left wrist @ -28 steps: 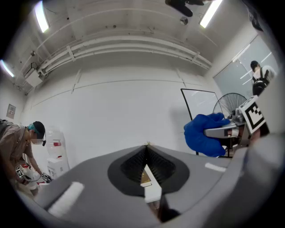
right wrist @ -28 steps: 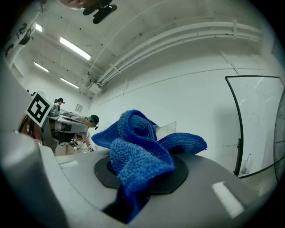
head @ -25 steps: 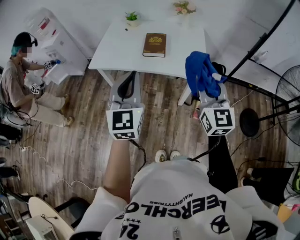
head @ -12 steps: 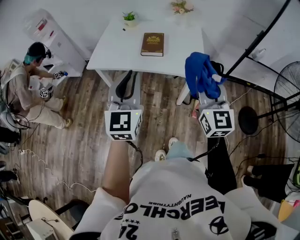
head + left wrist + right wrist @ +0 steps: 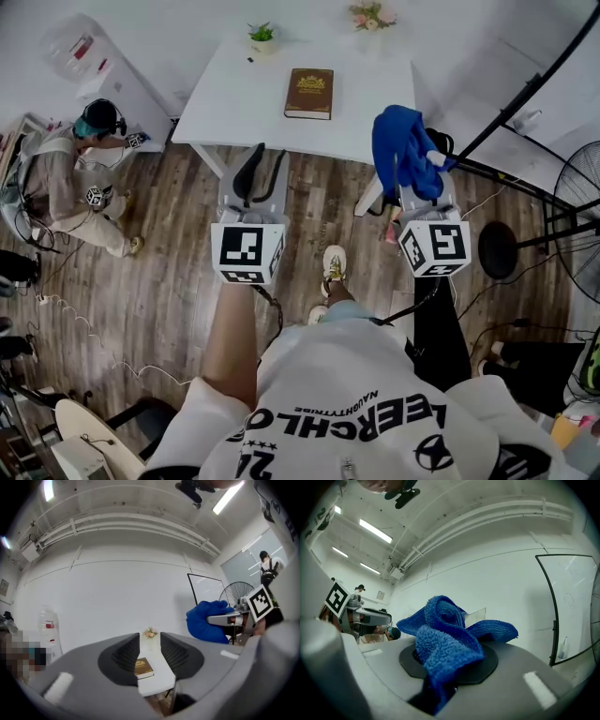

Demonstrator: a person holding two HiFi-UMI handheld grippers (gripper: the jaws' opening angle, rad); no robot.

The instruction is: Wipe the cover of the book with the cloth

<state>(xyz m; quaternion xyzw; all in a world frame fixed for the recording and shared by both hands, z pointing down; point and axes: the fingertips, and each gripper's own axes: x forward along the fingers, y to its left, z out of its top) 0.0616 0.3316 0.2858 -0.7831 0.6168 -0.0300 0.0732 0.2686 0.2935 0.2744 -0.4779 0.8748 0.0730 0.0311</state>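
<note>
A brown book (image 5: 310, 92) with gold print lies flat on the white table (image 5: 244, 103), toward its far middle. In the left gripper view the book (image 5: 142, 667) shows small between the jaws, well ahead. My left gripper (image 5: 261, 166) is open and empty, held above the floor near the table's front edge. My right gripper (image 5: 413, 173) is shut on a blue cloth (image 5: 403, 148), held off the table's front right corner. In the right gripper view the cloth (image 5: 447, 639) bunches up out of the jaws and hides what lies ahead.
A small potted plant (image 5: 262, 37) and a flower pot (image 5: 369, 15) stand at the table's far edge. A seated person (image 5: 75, 178) with grippers is at the left on the wood floor. A black stand (image 5: 525, 94) and a fan (image 5: 577, 192) are at the right.
Both grippers stay nearly where they were while the person steps forward, a shoe now showing between them. The seated person at the left has shifted a little.
</note>
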